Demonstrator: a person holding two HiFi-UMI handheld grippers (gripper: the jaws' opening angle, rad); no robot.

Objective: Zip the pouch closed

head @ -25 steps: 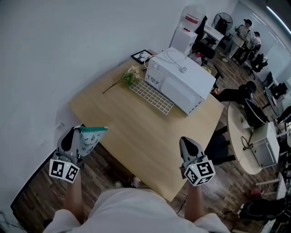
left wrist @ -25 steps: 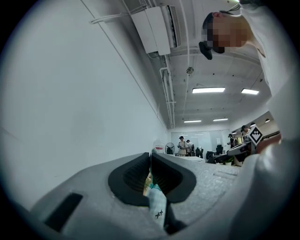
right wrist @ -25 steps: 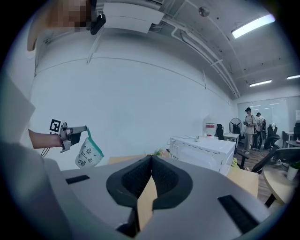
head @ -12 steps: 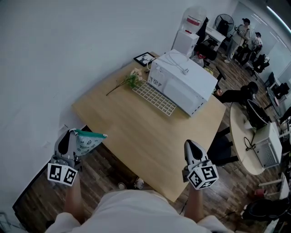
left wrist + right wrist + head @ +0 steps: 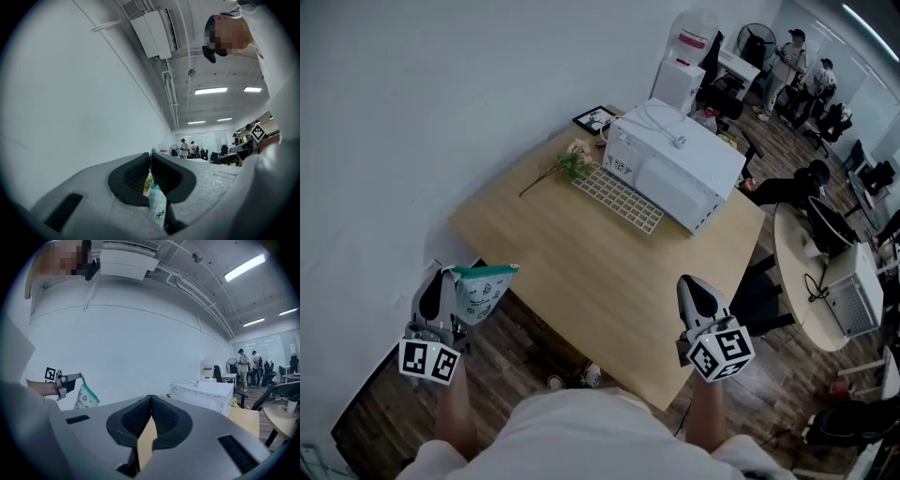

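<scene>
**A:** What has changed in the last second?

**B:** Very little. The left gripper (image 5: 447,277) has shifted slightly with the pouch (image 5: 483,292) and then settled. The pouch hangs from it much as it did before. The right gripper (image 5: 689,284) has kept its place at about 5 o'clock in the head view.

**A:** So no zipping yet?

**B:** I judge not. The two grippers are well apart, and nothing has come to the pouch's teal top edge (image 5: 487,271). It reads as holding the pouch ready before the other claw comes over.

**A:** How do the claws stand?

**B:** The left one pinches the pouch. In its own view the pale fabric is squeezed between the black pads (image 5: 136,176). The right one is pressed together on nothing, and only the table (image 5: 581,253) shows below where its jaws meet.

**A:** Where is the pouch?

**B:** In the air at about 8 o'clock in the head view. It is just off the table's near left corner, over the wooden floor (image 5: 516,347), and touches nothing but the left claw.

**A:** And how does it lie?

**B:** It is gripped at one end of the teal edge. That edge runs from the jaws toward 3 o'clock, toward the right gripper. The body hangs below it, so in the right gripper view the long axis seems to run down toward roughly 6 o'clock. Whether the zip is open, and where its slider sits, is too small to tell.
</scene>
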